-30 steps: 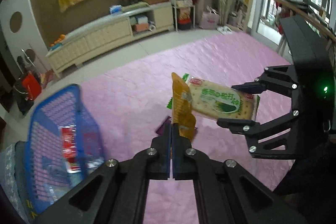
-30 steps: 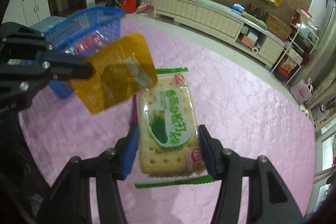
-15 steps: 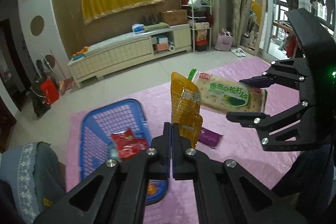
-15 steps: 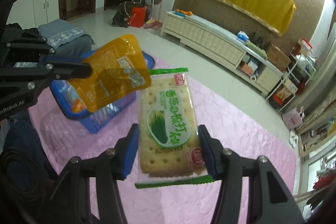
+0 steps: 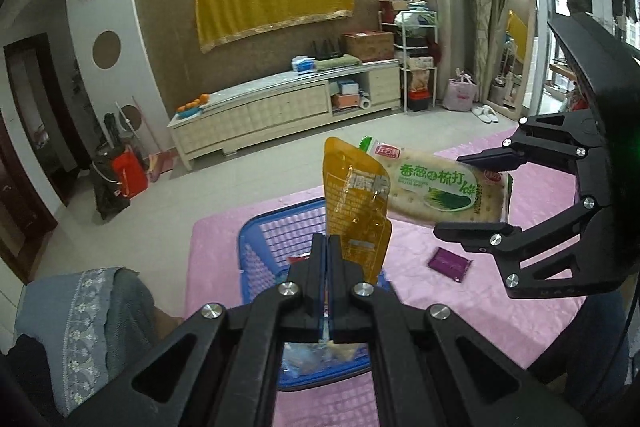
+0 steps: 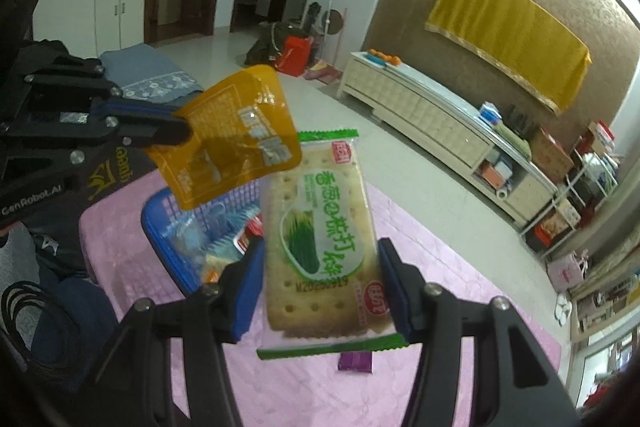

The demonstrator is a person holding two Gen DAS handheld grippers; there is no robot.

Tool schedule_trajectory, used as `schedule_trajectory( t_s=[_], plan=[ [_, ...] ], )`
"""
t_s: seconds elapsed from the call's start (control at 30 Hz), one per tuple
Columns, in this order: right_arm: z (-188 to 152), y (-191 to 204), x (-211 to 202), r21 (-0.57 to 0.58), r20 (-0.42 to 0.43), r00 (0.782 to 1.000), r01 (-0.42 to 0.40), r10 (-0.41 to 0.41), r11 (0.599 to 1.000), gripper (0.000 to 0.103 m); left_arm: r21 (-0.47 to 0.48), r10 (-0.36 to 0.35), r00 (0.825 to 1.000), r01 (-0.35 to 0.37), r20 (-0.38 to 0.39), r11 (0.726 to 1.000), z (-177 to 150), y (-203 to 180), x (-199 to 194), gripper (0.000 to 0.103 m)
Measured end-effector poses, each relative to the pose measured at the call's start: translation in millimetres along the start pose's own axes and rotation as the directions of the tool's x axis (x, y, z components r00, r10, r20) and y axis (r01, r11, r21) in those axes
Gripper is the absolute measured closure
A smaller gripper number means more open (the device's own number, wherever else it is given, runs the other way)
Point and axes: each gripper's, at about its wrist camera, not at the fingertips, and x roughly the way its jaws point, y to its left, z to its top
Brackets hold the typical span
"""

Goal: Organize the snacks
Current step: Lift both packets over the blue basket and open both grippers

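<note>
My left gripper (image 5: 328,247) is shut on the lower edge of an orange snack pouch (image 5: 354,203), held in the air above the blue basket (image 5: 256,239); the pouch also shows in the right wrist view (image 6: 232,139). My right gripper (image 6: 320,267) is shut on a green-and-white cracker pack (image 6: 320,247), held just right of the pouch; it also shows in the left wrist view (image 5: 436,187). The blue basket (image 6: 160,219) holds several snack packets. A small purple packet (image 5: 448,263) lies on the pink mat (image 5: 460,311), right of the basket.
A grey-blue cushion (image 5: 80,323) lies left of the mat. A cream TV cabinet (image 5: 280,111) stands along the far wall, with shelves (image 5: 412,67) of boxes to its right and a red bag (image 5: 128,175) on the tiled floor.
Both grippers have risen and swung toward the basket with their packs still held. The basket now lies directly under the orange pouch.
</note>
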Motion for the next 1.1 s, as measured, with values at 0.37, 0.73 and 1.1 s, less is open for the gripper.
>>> schedule_trajectory(
  t_s=[0.37, 0.73, 1.1],
  plan=[
    [15, 20, 48, -0.032, -0.059, 0.997, -0.046, 0.044, 0.998, 0.044, -0.027, 0.029, 0.996, -0.031, -0.083, 0.999, -22, 28, 26, 0.103],
    [-8, 26, 97, -0.007, -0.157, 0.984, -0.083, 0.081, 0.997, 0.044, -0.052, 0.009, 0.982, -0.019, -0.186, 0.998, -55, 32, 70, 0.102],
    [-15, 9, 95, 0.048, -0.179, 0.982, -0.045, 0.053, 0.998, 0.044, -0.047, -0.004, 0.977, -0.006, -0.215, 0.999, -62, 28, 80, 0.102]
  ],
)
